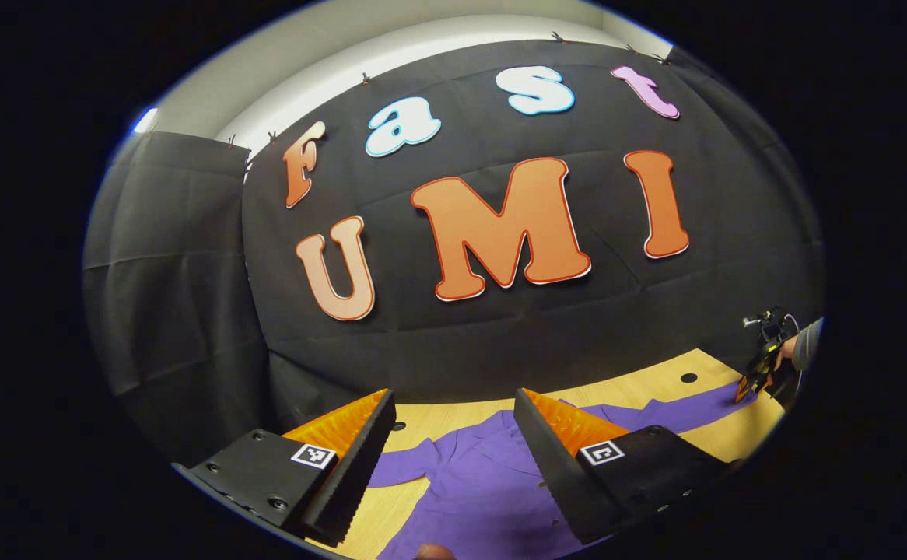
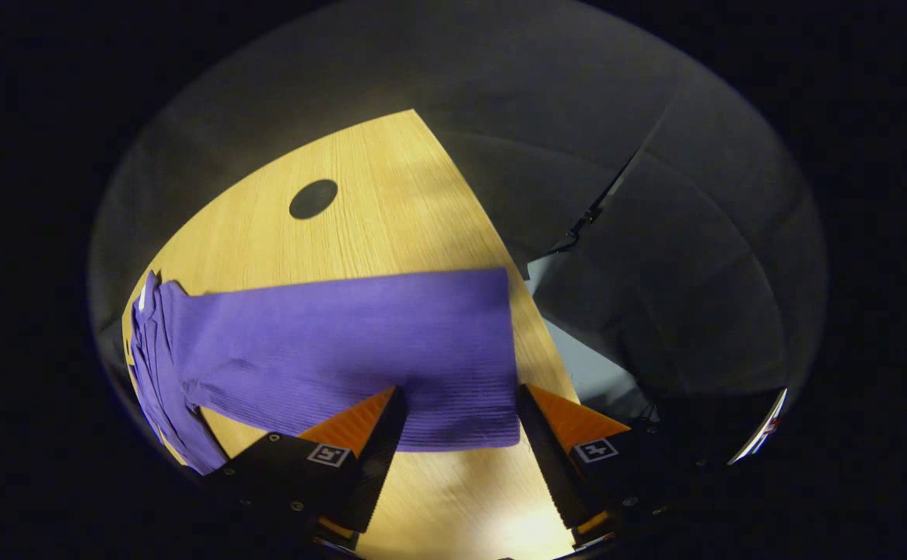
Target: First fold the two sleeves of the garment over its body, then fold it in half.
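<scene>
Garment [image 1: 477,482] one, flat on table [image 2: 376,225]; two hand-held grippers, jaws apart

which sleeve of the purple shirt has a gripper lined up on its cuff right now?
The sleeve in the right gripper view: the open right gripper straddles its cuff edge, flat on the table. The other sleeve lies beyond the open left gripper, whose fingers point elsewhere.

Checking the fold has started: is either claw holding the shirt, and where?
Nothing is held. The right claw is open, its fingers straddling the cuff end of the sleeve, not pressing it. The left claw hangs open above the shirt.
</scene>
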